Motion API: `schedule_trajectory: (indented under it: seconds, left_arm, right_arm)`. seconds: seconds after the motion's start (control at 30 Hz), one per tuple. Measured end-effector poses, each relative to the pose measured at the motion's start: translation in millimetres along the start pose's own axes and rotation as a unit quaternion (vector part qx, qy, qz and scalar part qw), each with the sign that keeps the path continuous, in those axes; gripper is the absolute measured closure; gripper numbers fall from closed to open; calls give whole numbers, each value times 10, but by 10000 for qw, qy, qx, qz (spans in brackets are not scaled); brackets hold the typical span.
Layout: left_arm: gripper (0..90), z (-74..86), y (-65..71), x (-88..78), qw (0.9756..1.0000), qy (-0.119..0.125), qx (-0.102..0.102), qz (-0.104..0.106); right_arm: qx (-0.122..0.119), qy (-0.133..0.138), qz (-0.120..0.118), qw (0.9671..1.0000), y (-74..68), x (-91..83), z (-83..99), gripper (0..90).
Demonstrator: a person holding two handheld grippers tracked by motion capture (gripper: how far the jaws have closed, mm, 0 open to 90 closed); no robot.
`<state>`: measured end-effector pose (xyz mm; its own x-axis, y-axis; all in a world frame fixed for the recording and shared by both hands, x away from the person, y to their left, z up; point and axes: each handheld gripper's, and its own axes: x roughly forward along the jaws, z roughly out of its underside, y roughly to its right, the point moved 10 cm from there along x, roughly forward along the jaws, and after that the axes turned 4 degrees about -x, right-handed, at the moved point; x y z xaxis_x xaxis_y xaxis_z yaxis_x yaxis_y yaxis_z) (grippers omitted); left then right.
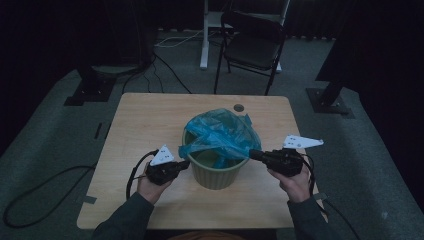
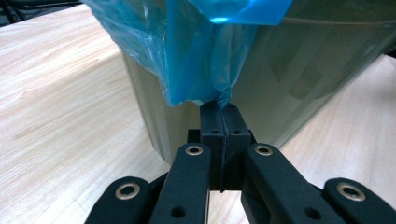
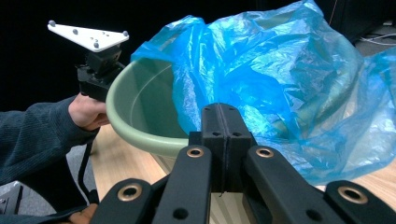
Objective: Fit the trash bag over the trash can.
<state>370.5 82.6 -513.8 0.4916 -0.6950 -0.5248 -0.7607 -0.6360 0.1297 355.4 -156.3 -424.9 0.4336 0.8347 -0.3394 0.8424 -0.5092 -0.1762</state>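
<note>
Blue crinkled plastic bag [image 1: 220, 134] drapes over a ribbed green bin [image 1: 216, 172] at table [image 1: 150, 115] centre. Left gripper [image 2: 219, 109] pinches the bag's hanging edge outside the smooth wall. Right gripper [image 3: 219, 114] jaws are pressed together on film at the opposite rim.

A folding chair [image 1: 252, 47] stands at twelve o'clock beyond the counter [image 1: 145, 120]; cables [image 1: 167, 75] trail across the floor at eleven.
</note>
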Motion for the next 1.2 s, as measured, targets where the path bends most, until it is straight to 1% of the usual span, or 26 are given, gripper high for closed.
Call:
schedule_trajectory:
  seconds: [0.07,0.17,0.2,0.23,0.27,0.3,0.33,0.4,0.57,0.6,0.63,0.7,0.77,0.8,0.83,0.97,1.0,1.03,1.1,1.2]
  left_arm:
    - [900,16,-29,33,10000,-60,-8,-16]
    - [900,55,-29,87,9998,-186,24,-1]
    - [900,55,-29,87,9998,-186,24,-1]
    - [900,63,-30,90,9998,-202,9,14]
    - [900,64,-32,78,9998,-209,21,11]
    - [899,60,-32,57,9998,-181,-1,9]
    - [887,59,-33,26,9999,-165,-11,21]
    - [852,49,-40,-47,9999,-98,-38,1]
    - [771,-19,-74,-315,9997,214,-115,-68]
    - [756,-19,-74,-315,9997,214,-115,-68]
    - [756,-56,-85,-419,9993,332,-103,-107]
    - [726,-108,-87,-508,9988,456,-95,-124]
    - [705,-163,-84,-572,9984,549,-63,-127]
    - [698,-163,-84,-572,9984,549,-63,-127]
    - [698,-238,-77,-635,9978,647,-8,-128]
    - [666,-399,-65,-741,9961,874,57,-114]
    - [664,-399,-65,-741,9961,874,57,-114]
    - [664,-471,-61,-770,9955,942,57,-73]
    - [652,-556,-59,-770,9953,963,64,-54]
    - [643,-680,-26,-740,9950,982,170,9]
  right_arm:
    - [-17,48,-63,10000,-6,72,-27,900]
    - [-159,-72,-49,9998,-26,215,-40,900]
    - [-159,-72,-49,9998,-26,215,-40,900]
    - [-213,-137,-31,9997,-41,269,-40,900]
    - [-386,-276,-24,9989,-87,359,-35,900]
    - [-473,-331,-6,9983,-111,387,-33,900]
    - [-547,-384,13,9978,-130,397,-30,900]
    - [-611,-410,35,9973,-154,389,-33,900]
    - [-607,-359,79,9975,-150,295,-59,900]
    - [-607,-359,79,9975,-150,295,-59,900]
    - [-611,-366,89,9974,-146,277,-63,900]
    - [-642,-390,112,9971,-141,244,-72,900]
    - [-667,-411,128,9968,-143,236,-76,900]
    - [-667,-411,128,9968,-143,236,-76,900]
    - [-675,-417,133,9968,-144,235,-78,900]
    - [-706,-464,129,9963,-147,240,-79,900]
    - [-706,-464,129,9963,-147,240,-79,900]
    - [-705,-464,131,9963,-147,239,-80,900]
    - [-720,-484,126,9961,-146,241,-77,900]
    - [-722,-503,131,9960,-149,243,-76,900]
